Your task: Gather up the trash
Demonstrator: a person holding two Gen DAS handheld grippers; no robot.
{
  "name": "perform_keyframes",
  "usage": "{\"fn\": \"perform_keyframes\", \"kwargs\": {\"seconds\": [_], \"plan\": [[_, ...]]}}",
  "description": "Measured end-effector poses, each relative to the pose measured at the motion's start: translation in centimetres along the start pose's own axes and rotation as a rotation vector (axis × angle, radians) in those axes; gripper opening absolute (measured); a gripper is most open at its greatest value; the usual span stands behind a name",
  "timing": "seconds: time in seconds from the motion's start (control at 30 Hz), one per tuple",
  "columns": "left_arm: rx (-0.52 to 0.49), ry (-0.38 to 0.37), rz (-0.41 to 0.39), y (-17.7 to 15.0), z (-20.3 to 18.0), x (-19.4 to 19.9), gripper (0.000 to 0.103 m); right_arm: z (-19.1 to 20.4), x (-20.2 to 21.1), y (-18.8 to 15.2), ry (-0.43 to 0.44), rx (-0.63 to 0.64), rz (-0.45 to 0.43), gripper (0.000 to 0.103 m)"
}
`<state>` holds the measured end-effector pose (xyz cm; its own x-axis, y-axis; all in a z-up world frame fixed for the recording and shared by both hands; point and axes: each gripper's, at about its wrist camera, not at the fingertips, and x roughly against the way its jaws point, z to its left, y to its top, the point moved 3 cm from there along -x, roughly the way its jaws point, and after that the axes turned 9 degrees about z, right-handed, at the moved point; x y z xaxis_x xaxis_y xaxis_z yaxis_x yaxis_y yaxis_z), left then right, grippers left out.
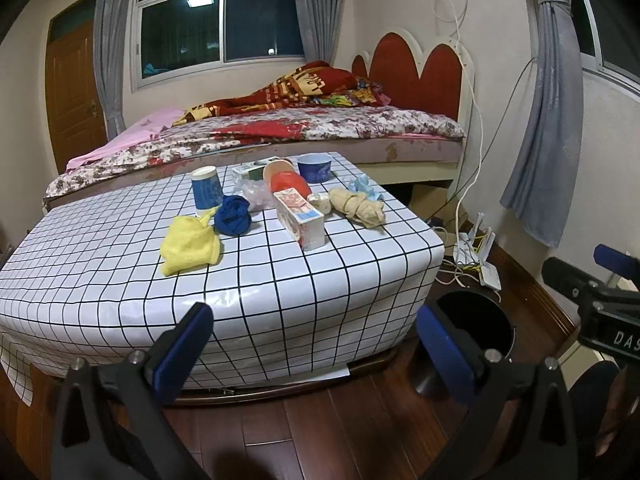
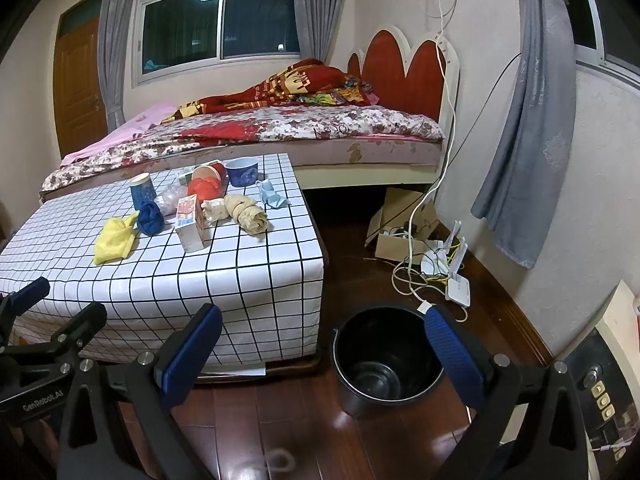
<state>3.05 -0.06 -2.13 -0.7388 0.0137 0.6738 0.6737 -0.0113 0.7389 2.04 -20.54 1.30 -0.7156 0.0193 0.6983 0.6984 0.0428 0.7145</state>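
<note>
A low table with a white checked cloth [image 1: 280, 300] [image 2: 240, 264] holds the trash: a yellow rag [image 1: 188, 244] [image 2: 114, 240], a blue crumpled ball [image 1: 233, 215] [image 2: 150, 218], a milk carton [image 1: 300, 216] [image 2: 190, 224], a tan paper wad [image 1: 360, 206] [image 2: 248, 212], a red bag [image 1: 290, 184] [image 2: 204, 188], a blue paper cup [image 1: 206, 190] [image 2: 142, 190], a blue bowl [image 1: 315, 167] [image 2: 242, 172] and a pale blue scrap [image 1: 362, 186] [image 2: 272, 196]. A black bin [image 2: 388, 364] [image 1: 476, 328] stands on the floor right of the table. My left gripper [image 1: 316, 344] and right gripper [image 2: 324, 352] are open and empty, held back from the table.
A bed [image 1: 300, 128] runs behind the table. A cardboard box [image 2: 400, 232], white router [image 2: 456, 280] and loose cables [image 2: 408, 272] lie on the wooden floor by the right wall. A grey curtain [image 2: 532, 120] hangs at right.
</note>
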Motion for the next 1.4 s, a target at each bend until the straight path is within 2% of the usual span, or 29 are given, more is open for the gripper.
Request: {"fn": "perform_keyframes", "kwargs": {"seconds": [1.4], "plan": [[0.012, -0.002, -0.003, -0.13, 0.35, 0.18, 0.102, 0.61, 0.21, -0.56, 0.005, 0.002, -0.001, 0.102]]}}
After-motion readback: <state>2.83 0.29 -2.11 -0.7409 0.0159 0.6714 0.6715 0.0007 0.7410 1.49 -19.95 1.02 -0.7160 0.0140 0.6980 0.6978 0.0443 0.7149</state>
